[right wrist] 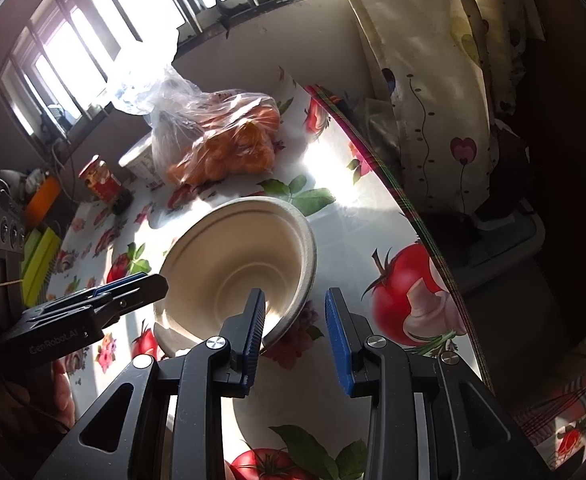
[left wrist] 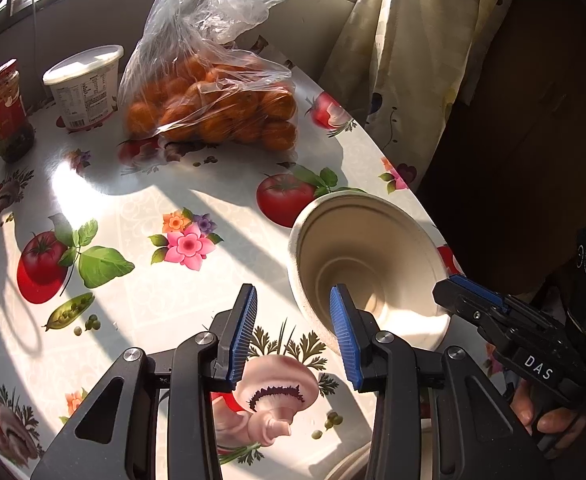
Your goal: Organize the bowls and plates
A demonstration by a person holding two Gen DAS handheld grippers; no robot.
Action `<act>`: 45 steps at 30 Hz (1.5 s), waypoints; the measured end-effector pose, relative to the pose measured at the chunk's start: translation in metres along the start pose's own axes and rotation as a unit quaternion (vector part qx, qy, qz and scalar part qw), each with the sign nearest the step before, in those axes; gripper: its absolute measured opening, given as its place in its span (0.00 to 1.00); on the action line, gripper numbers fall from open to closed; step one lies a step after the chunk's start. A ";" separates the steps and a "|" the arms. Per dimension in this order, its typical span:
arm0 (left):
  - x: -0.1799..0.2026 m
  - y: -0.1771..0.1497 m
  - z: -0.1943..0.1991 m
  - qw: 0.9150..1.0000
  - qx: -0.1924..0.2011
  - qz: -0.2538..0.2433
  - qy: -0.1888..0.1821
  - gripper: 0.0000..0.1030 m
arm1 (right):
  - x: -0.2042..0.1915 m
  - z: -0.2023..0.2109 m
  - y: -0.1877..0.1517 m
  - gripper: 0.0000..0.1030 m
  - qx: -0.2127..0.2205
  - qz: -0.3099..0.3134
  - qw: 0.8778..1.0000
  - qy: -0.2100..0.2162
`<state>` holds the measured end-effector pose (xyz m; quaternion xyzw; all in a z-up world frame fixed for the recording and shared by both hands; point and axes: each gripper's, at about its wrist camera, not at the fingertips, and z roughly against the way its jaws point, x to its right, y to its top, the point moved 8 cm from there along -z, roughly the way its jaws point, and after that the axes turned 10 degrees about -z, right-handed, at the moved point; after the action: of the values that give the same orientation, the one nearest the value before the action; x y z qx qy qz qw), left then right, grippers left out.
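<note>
A beige paper bowl (left wrist: 373, 248) (right wrist: 233, 256) sits tilted near the table's right edge, its opening turned towards both cameras. My left gripper (left wrist: 297, 332) is open. Its right finger (left wrist: 343, 332) is inside the bowl and its left finger (left wrist: 243, 332) outside, so the near rim passes through the gap with no pad pressing on it. My right gripper (right wrist: 295, 334) is also open and straddles the rim on the opposite side, with its left finger (right wrist: 255, 330) over the bowl's inside. From the side, the right gripper (left wrist: 449, 288) shows at the bowl's far rim.
The flowered oilcloth table (left wrist: 173, 200) carries a plastic bag of oranges (left wrist: 213, 108), a white tub (left wrist: 85, 88) and a red jar (left wrist: 7, 112) at the back. The table edge (right wrist: 413, 220) drops off on the right beside a curtain (right wrist: 433, 100). A pale curved rim (left wrist: 349, 466) shows below the left gripper.
</note>
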<state>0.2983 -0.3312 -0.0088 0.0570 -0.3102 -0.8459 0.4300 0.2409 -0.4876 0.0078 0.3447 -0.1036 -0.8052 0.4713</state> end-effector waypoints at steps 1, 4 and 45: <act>0.000 0.000 -0.001 1.000 -0.001 0.001 -0.001 0.33 | 0.001 0.000 0.000 0.29 0.000 -0.002 1.000 0.000; -0.001 0.000 -0.003 1.000 -0.002 0.000 0.000 0.31 | 0.002 -0.002 0.000 0.24 -0.002 0.001 1.000 -0.001; 0.010 0.001 0.011 1.000 0.008 -0.009 0.004 0.13 | -0.008 0.013 0.001 0.14 0.012 0.008 1.000 0.009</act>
<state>0.2889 -0.3337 0.0022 0.0664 -0.3148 -0.8471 0.4231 0.2359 -0.4840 0.0213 0.3564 -0.1123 -0.7969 0.4747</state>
